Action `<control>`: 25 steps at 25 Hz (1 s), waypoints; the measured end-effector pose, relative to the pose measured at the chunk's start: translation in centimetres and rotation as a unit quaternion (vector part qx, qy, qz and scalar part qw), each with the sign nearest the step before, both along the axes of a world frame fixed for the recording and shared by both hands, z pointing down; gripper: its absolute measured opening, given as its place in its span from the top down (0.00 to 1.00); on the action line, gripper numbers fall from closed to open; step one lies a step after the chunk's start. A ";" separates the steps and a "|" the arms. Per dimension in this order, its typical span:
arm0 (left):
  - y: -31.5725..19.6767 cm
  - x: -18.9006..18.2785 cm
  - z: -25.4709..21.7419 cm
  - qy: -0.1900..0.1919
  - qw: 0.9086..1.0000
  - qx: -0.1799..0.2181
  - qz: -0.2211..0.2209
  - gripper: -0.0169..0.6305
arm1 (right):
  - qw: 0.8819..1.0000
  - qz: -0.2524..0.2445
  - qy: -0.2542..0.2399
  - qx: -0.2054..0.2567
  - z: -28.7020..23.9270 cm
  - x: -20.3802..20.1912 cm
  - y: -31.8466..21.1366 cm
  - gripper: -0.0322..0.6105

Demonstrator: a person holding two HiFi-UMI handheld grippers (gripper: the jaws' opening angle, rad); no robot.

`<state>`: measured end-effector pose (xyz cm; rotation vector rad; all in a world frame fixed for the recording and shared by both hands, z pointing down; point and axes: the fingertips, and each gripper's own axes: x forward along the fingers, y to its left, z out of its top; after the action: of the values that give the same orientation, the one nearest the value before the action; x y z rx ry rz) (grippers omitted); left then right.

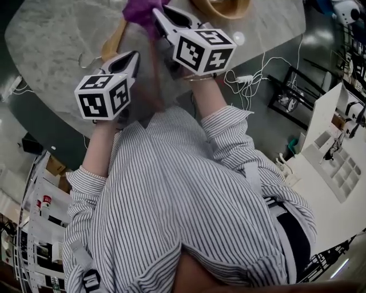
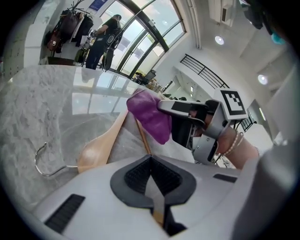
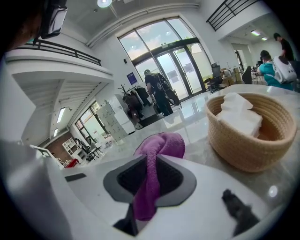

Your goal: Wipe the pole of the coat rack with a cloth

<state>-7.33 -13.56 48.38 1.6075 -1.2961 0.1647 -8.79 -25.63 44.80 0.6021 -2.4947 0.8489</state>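
My right gripper (image 1: 157, 14) is shut on a purple cloth (image 1: 139, 10), which bunches out past the jaws in the right gripper view (image 3: 159, 145). The left gripper view shows that same cloth (image 2: 150, 115) hanging from the right gripper (image 2: 164, 105) above the table. My left gripper (image 1: 134, 55) is beside it, lower and to the left, jaws shut with only a thin slit between the pads (image 2: 136, 176). A wooden hanger (image 2: 101, 145) with a metal hook lies on the table just ahead of it. No coat rack pole is close by; a loaded coat rack (image 3: 129, 96) stands far off.
Both grippers hover over a grey marble table (image 1: 51, 46). A woven basket (image 3: 248, 136) with folded white cloths stands to the right of the cloth. Cables and a power strip (image 1: 246, 78) lie on the floor, and a white shelf unit (image 1: 337, 154) stands at the right.
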 end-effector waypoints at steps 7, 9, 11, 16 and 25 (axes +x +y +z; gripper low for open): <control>2.2 0.1 -3.0 -0.013 0.999 0.038 0.015 0.96 | 0.999 0.019 -0.009 0.027 -3.0 2.0 3.3 0.85; 2.9 0.5 -3.9 -0.014 0.998 0.054 0.027 0.96 | 0.999 0.027 -0.015 0.031 -3.8 2.7 4.6 0.85; 3.4 0.9 -5.1 -0.019 0.996 0.073 0.040 0.96 | 0.999 0.034 -0.024 0.031 -4.8 3.3 5.8 0.85; 4.5 1.2 -8.1 -0.027 0.992 0.111 0.059 0.96 | 0.997 0.044 -0.033 0.048 -7.2 4.7 8.8 0.85; 5.9 2.0 -11.8 -0.040 0.985 0.163 0.050 0.96 | 0.995 0.039 -0.038 0.087 -10.7 7.6 12.9 0.85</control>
<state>-5.37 -7.69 36.54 1.9635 -1.3559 0.0826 -1.22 -12.77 34.12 0.7425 -2.6476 0.6980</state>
